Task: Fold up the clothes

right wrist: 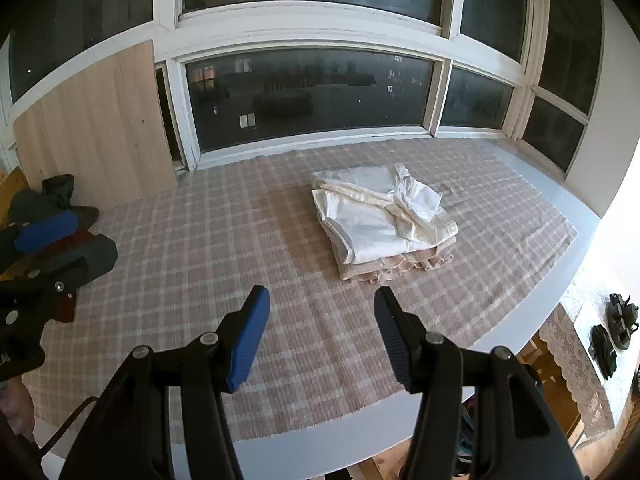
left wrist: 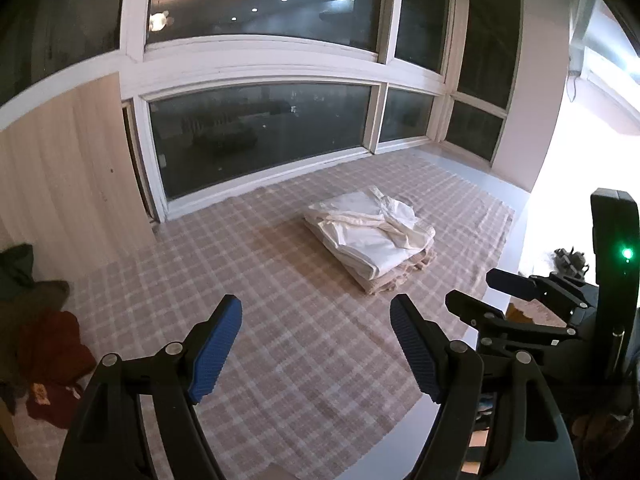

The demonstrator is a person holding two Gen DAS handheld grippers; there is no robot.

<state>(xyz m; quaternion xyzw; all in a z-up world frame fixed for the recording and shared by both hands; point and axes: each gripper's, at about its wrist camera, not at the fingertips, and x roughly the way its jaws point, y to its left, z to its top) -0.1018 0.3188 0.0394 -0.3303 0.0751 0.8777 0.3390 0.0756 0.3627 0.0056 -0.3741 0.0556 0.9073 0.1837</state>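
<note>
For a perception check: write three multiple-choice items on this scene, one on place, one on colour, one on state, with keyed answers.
1. Where does the stack of folded white and beige clothes lie?
A. on the checked cloth
B. on the floor
C. on the window sill

2. What colour are the ribbed pads of the left gripper?
A. red
B. blue
C. yellow

3. How is the right gripper?
A. shut on a shirt
B. open, empty
C. shut on a towel

Answers: A, cloth shows all around the stack; B, blue pads show plainly; B, bare cloth shows between its fingers.
</note>
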